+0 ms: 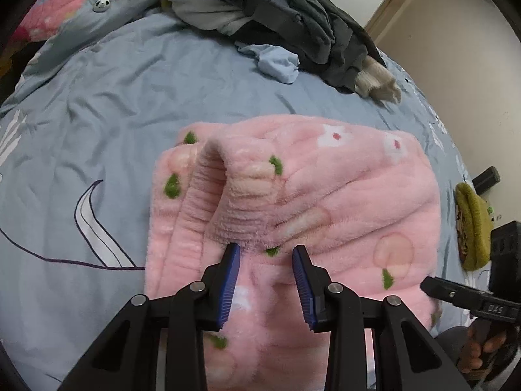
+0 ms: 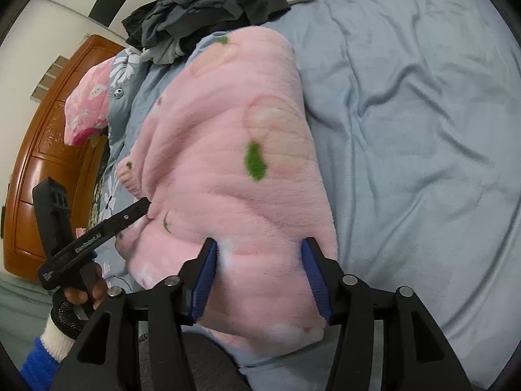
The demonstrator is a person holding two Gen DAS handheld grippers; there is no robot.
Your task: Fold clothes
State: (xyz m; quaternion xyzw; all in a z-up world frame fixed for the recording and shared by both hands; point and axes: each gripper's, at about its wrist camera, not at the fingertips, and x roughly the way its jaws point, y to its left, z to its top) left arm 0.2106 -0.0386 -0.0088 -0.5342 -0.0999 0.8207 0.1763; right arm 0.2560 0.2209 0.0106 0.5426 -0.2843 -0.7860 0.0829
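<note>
Both tongs, left tongs (image 1: 266,250) and right tongs (image 2: 259,249), gape empty over the pink fleece pyjama (image 1: 325,195) (lower centre); pinch both near corners evenly

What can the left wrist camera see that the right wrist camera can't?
Only the left wrist view shows the light blue garment beside the dark clothes and the mustard-yellow hat at the bed's edge. Only the right wrist view shows the wooden headboard and a blue sleeve. Both show the folded pink fleece garment, the dark clothes pile, the grey-blue bedsheet and a pink patterned pillow.
</note>
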